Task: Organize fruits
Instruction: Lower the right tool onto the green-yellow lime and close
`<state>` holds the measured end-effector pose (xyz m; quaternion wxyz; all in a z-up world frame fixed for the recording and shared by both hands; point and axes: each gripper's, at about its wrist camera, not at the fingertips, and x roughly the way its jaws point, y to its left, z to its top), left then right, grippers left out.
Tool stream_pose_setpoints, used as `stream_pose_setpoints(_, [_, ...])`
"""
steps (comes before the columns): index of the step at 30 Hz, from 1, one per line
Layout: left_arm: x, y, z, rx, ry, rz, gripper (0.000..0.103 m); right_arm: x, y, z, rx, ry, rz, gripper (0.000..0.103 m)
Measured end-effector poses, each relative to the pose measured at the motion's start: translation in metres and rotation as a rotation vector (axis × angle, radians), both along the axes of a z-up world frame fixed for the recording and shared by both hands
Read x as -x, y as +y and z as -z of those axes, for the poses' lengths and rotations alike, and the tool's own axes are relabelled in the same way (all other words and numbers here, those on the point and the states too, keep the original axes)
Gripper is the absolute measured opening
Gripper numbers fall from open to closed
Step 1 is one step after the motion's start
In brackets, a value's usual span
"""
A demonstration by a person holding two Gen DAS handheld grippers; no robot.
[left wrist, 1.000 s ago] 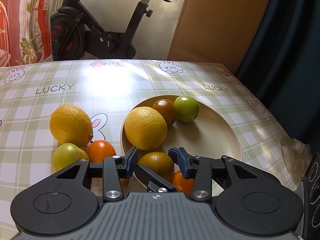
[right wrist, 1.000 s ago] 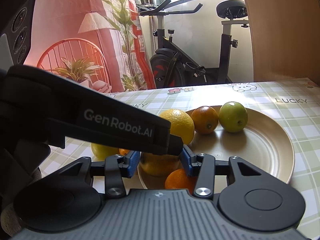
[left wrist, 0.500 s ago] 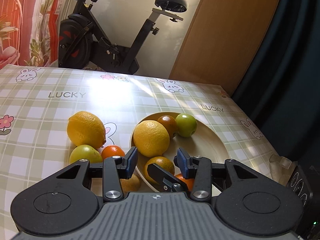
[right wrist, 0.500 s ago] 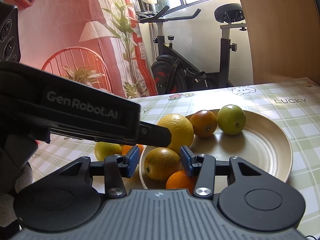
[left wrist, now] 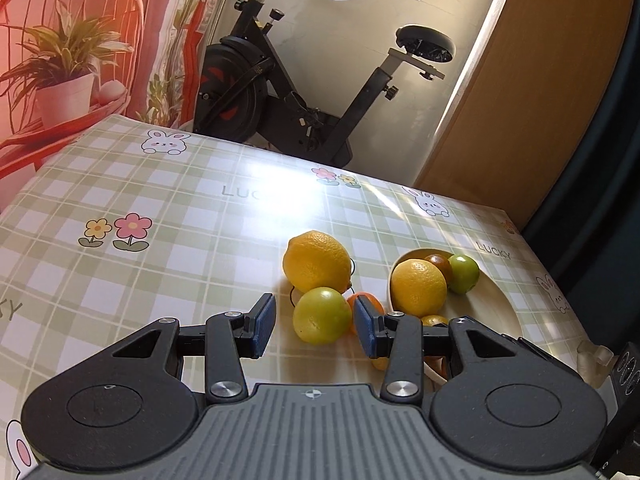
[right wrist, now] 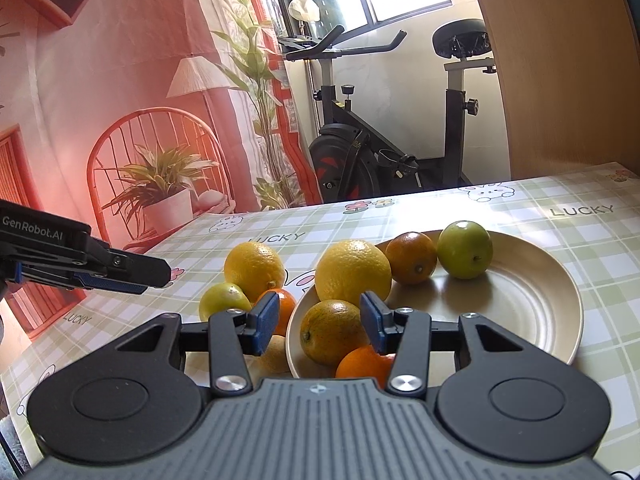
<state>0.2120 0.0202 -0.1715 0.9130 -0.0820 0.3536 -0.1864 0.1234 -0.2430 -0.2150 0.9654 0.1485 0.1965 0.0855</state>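
1. The left claw [left wrist: 315,325] stands apart and empty, hanging over the checked worktop [left wrist: 180,256].
2. A green fruit [left wrist: 322,315] lies on the worktop between its pads, touching neither; a large lemon [left wrist: 317,267] sits just beyond at 12 o'clock, a small orange [left wrist: 362,304] at 3 o'clock.
3. The right claw [right wrist: 319,322] is apart too, framing an orange [right wrist: 335,331] on the plate [right wrist: 528,300].
4. On that plate also lie a lemon [right wrist: 353,270], a dark orange [right wrist: 411,257] and a green fruit [right wrist: 464,249].
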Motion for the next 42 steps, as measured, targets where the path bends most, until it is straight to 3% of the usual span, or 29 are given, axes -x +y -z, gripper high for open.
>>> stream_pose_setpoints(16, [-0.015, 0.004, -0.004, -0.008, -0.038, 0.055, 0.045, 0.009, 0.011, -0.011, 0.045, -0.022, 0.011, 0.048])
stream_pose_setpoints(21, [-0.026, 0.008, 0.004, 0.015, -0.021, 0.055, 0.045, -0.001, 0.031, -0.021, 0.105, -0.040, -0.065, 0.048])
stream_pose_setpoints(31, [-0.043, 0.011, 0.016, 0.030, 0.021, 0.070, 0.045, -0.047, 0.081, -0.010, 0.220, 0.029, -0.221, 0.048])
stream_pose_setpoints(42, [-0.048, 0.003, 0.030, 0.064, 0.060, 0.082, 0.045, -0.074, 0.100, 0.006, 0.299, 0.102, -0.261, 0.052])
